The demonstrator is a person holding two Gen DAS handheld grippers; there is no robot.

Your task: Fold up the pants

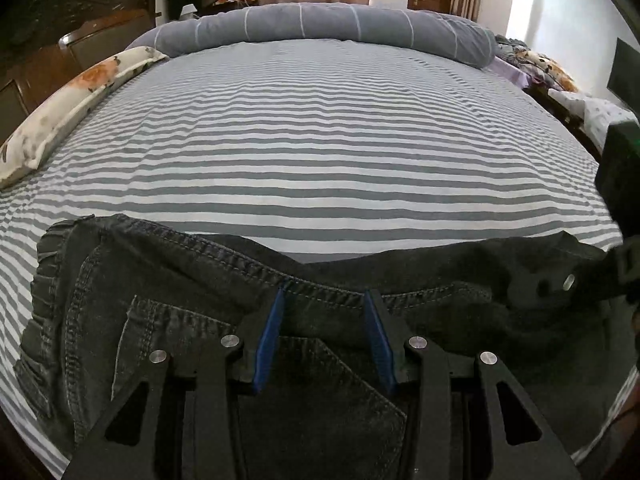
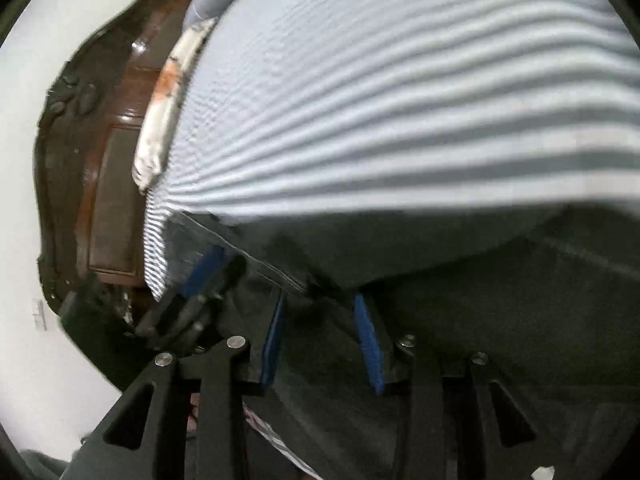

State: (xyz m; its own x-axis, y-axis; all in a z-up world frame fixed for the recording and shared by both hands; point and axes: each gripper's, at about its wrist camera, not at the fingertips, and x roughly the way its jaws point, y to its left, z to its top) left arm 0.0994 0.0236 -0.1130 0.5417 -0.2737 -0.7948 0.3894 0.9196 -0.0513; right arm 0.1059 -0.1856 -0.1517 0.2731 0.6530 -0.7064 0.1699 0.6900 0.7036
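Dark grey denim pants point(image 1: 200, 320) lie on the striped bed point(image 1: 320, 140) at its near edge, waistband to the left, a back pocket under my left gripper. My left gripper point(image 1: 326, 292) is open, its blue-padded fingers point(image 1: 276, 320) resting on the pants near a stitched seam. The right gripper's body shows at the right edge of the left wrist view point(image 1: 560, 280), on the pants. In the right wrist view, blurred, my right gripper point(image 2: 320, 300) is open over the dark pants point(image 2: 480, 300), with the left gripper's blue pad point(image 2: 204, 264) close on its left.
A floral pillow point(image 1: 68, 108) lies at the bed's left edge beside a dark wooden headboard point(image 1: 80, 32). A rolled grey duvet point(image 1: 340, 24) lies across the far end. More bedding point(image 1: 540, 64) sits at the far right. The headboard point(image 2: 108, 160) also shows in the right wrist view.
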